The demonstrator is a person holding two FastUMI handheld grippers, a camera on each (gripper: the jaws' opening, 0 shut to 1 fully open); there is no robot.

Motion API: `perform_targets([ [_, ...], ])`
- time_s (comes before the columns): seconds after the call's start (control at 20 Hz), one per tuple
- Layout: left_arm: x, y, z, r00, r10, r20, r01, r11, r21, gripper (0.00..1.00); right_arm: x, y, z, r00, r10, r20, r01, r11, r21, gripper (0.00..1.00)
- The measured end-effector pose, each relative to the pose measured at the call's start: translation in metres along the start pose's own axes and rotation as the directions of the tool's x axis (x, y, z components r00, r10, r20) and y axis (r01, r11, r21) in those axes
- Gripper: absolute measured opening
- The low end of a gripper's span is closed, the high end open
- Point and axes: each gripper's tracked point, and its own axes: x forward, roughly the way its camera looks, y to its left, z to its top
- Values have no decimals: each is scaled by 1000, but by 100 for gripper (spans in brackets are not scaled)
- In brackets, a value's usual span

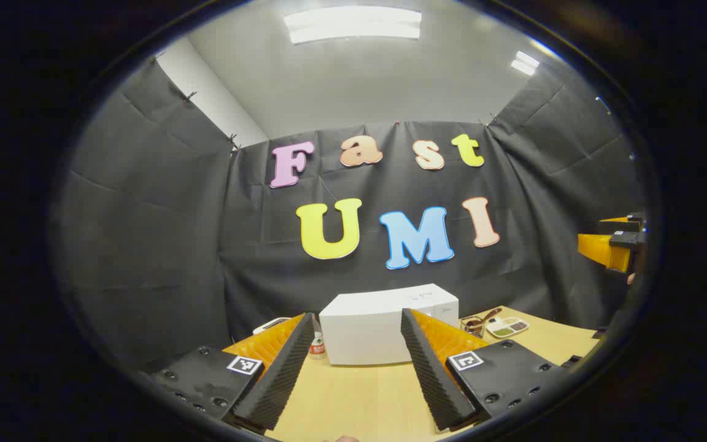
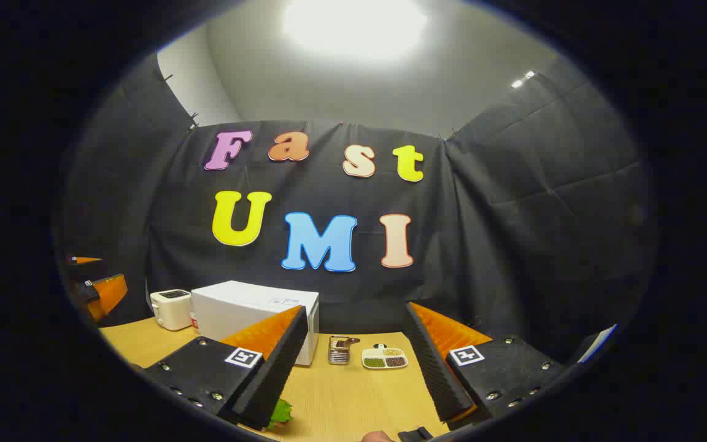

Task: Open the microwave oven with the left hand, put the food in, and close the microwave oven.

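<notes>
White and shut, the microwave sits at the far side of my table, well ahead of my left gripper. Both it and my right gripper are spread wide, grasping nothing. I judge nothing done: opening, loading and closing remain.

The left gripper has two long wedge-shaped fingers with ribbed, sawtooth faces on the inner sides. Each finger is fixed to a flat black plate studded with small round screws. A square white tag with a black pattern sits on each plate near the finger's root. The right gripper is built the same way: ribbed wedge fingers, black screw-dotted plates, and a white square tag on each. Orange ridged panels back the fingers on both tools.
</notes>
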Motion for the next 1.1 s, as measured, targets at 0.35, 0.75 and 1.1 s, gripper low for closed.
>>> perform_targets([
  [0.35, -2, -1, 2, 1000, 13, -6, -13, 1000, 4, 96, 5, -5, 6, 1000, -6, 21, 6, 1000, 14, 95],
  [0.75, -3, 1, 4, 1000, 24, -1, -24, 1000, 13, 96, 8, 2, 7, 1000, 12, 21, -12, 1000, 27, 95],
  [1.1, 0, 3, 4, 999, 36, -7, -36, 999, 15, 96, 12, 3, 3, 1000, 23, 12, -24, 999, 30, 95],
])
